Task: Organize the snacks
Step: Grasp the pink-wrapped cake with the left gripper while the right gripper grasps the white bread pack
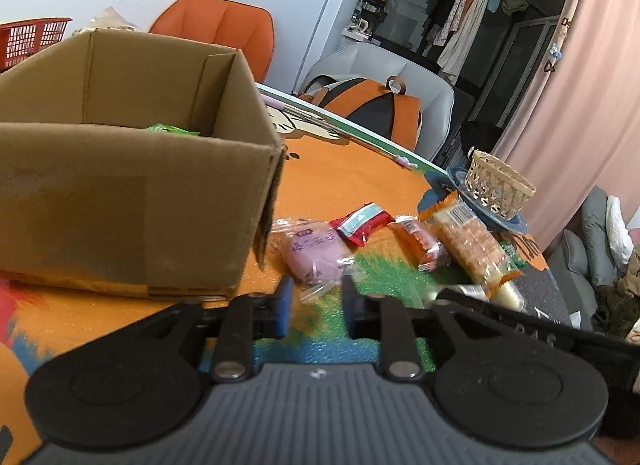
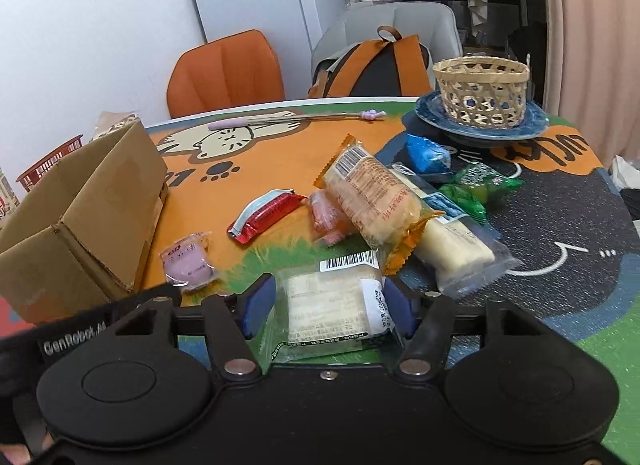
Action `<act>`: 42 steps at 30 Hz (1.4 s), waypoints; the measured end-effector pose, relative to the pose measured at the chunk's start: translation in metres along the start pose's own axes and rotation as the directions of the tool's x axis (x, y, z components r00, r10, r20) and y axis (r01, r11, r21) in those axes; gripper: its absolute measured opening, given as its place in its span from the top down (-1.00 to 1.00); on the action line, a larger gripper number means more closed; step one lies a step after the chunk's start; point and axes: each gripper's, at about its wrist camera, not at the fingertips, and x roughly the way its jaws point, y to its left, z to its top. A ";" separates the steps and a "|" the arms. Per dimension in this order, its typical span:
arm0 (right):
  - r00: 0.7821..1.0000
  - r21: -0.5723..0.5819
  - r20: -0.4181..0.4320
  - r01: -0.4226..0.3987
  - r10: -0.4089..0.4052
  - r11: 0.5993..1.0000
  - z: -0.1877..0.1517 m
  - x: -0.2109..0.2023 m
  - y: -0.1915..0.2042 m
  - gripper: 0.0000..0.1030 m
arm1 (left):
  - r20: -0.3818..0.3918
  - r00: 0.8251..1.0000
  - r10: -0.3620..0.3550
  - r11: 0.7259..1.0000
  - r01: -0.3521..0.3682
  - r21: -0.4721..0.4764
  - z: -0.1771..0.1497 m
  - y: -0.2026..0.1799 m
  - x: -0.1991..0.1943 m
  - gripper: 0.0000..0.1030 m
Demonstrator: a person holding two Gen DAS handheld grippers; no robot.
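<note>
At the bottom centre of the right wrist view, the right gripper (image 2: 328, 311) straddles a clear-wrapped white pastry (image 2: 332, 307) that lies flat on the printed table mat (image 2: 560, 265). Its blue pads (image 2: 256, 305) stand just beside the wrapper's edges, and whether they press on it cannot be told.

In the lower centre of the left wrist view, the left gripper (image 1: 316, 305) has its jaws apart with bare mat between them; the clear tail of a pink snack packet (image 1: 312, 253) lies just ahead of the tips, not gripped.

Beyond the pink packet, toward the right of that frame, lie a red-and-white wrapper (image 1: 362, 223), a small orange packet (image 1: 420, 245) and a long orange-edged cake pack (image 1: 472, 245), close together and partly overlapping.

In the right wrist view the long pack rests across a pale roll in clear wrap (image 2: 452, 245); green packets (image 2: 476, 189) and a blue packet (image 2: 426, 155) lie farther back at centre right.

An open cardboard box (image 1: 120, 193) fills the left of the left wrist frame, with a green packet (image 1: 172, 129) showing inside.

Farther off, a woven basket (image 2: 480, 93) sits on a blue plate (image 2: 432, 117) at the upper right of the right wrist view.

Behind the table stand an orange chair (image 2: 228, 73) and a grey chair bearing an orange-and-black backpack (image 2: 376, 69).
</note>
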 end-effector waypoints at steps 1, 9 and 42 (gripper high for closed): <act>1.000 0.003 0.000 0.001 -0.001 1.000 0.000 -0.001 -0.002 -0.17 | 0.002 1.000 0.017 1.000 -0.017 -0.003 0.001 -0.002 0.001 0.09; 1.000 0.016 0.002 0.005 -0.005 1.000 -0.002 -0.006 -0.014 -0.17 | 0.042 0.998 0.048 0.999 -0.048 0.000 0.004 -0.015 0.012 -0.39; 1.000 -0.009 0.007 0.004 -0.004 1.000 -0.001 -0.007 -0.010 -0.42 | 0.048 0.982 0.182 0.981 -0.185 0.063 0.007 -0.025 0.037 0.36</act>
